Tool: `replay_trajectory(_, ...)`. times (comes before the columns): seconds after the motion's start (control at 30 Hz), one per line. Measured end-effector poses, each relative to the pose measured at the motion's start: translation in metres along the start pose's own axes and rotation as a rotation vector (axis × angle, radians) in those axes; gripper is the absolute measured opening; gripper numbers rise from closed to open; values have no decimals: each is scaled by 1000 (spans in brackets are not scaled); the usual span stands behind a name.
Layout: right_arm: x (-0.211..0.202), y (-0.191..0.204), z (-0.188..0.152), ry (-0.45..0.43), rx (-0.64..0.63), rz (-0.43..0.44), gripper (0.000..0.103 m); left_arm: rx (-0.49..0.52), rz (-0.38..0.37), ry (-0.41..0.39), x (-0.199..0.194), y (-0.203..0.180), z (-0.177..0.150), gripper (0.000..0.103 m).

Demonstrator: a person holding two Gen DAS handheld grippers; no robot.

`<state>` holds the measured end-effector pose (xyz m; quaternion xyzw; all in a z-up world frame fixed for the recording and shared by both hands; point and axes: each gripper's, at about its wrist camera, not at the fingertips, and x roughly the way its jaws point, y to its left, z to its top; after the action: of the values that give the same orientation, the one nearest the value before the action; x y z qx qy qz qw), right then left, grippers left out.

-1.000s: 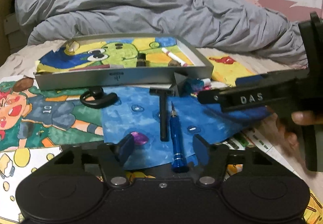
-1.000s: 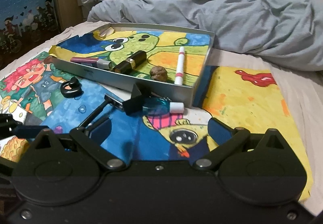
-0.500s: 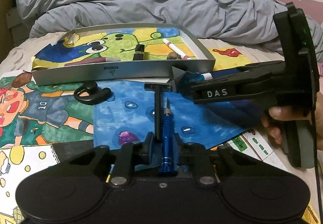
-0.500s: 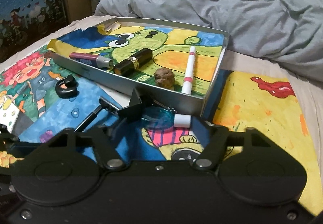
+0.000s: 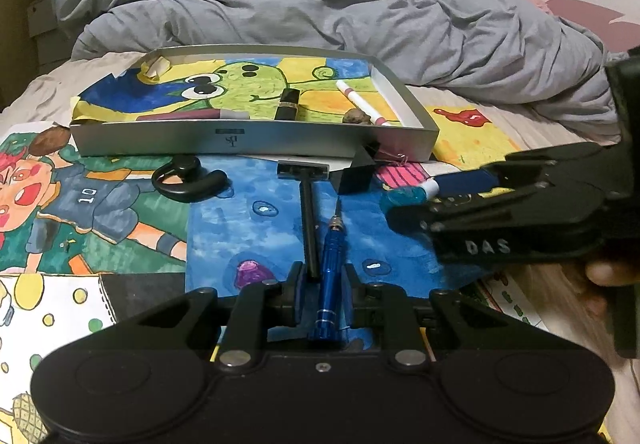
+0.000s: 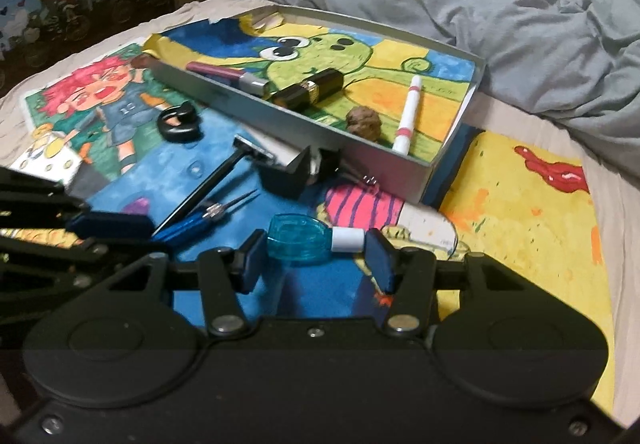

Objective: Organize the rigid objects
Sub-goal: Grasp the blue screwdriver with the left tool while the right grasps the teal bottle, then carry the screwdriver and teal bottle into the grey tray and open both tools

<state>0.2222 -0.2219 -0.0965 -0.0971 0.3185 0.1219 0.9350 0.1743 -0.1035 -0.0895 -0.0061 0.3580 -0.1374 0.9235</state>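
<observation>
rigid objects lie scattered on the painted sheets just in front of the grey tray, which already holds a lipstick, a white marker, a walnut-like lump and a purple tube, so it looks like the place everything is bound for. the left gripper is clenched on the blue screwdriver, gripping the handle low down, with the thin tip pointing toward the tray, a sensible hold for a long slim tool. the right gripper has just been closing around the small teal bottle, which lies crosswise between the jaws; its white cap seems to touch one pad, but i can't tell whether the other pad presses on it yet. a black razor, an earpiece and a binder clip wait untouched beside them. the screwdriver's butt end is hidden behind the gripper body, and the person shows only as blurred fingertips at the frame's edge.
</observation>
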Motion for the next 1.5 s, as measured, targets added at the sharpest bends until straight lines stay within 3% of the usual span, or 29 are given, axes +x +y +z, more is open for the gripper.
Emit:
replay_trajectory(0.57, -10, 1, -4, 26, 10, 29, 44, 40, 78, 106, -11, -26, 0, 22)
replay_trajectory(0.7, -11, 1, -4, 26, 11, 37, 45, 70, 82, 113, -10, -32, -1, 10)
replay_trajectory(0.87, -15, 1, -5, 24, 16, 52, 44, 46, 70, 107, -9, -34, 2, 9)
replay_trajectory(0.97, -20, -1, -3, 14, 23, 64, 44, -10, 25, 84, -11, -28, 3, 9)
replay_trajectory(1.17, -38, -9, 5, -45, 44, 61, 44, -23, 27, 16, -21, -30, 8, 8)
replay_trajectory(1.5, -53, -31, 15, -232, 152, -3, 44, -11, 24, -162, -24, -30, 47, 8)
